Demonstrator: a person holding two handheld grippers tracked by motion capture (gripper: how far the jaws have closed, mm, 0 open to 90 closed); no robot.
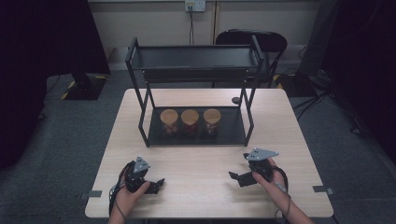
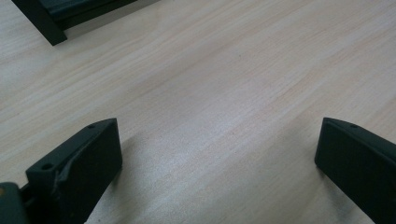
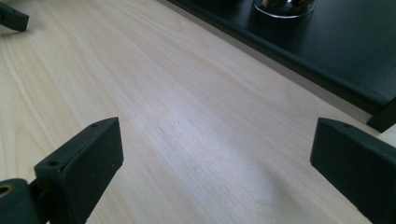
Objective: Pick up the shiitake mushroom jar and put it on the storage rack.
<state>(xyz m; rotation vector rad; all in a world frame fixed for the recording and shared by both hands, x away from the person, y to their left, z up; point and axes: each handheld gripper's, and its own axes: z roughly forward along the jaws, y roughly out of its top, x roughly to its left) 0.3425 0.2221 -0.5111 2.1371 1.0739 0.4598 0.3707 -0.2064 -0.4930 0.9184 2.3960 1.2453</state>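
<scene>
Currently: three lidded jars (image 1: 190,122), contents unclear, on black rack (image 1: 196,135) mid-surface (image 1: 196,163); left tongs (image 1: 156,185) and right tongs (image 1: 236,177) near front edge, both spread wide, empty.

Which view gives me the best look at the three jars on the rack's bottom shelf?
The high view: all three jars stand in a row on the rack's bottom shelf. The right gripper view catches just one jar's clear base at its top edge; the left gripper view shows a rack corner.
</scene>
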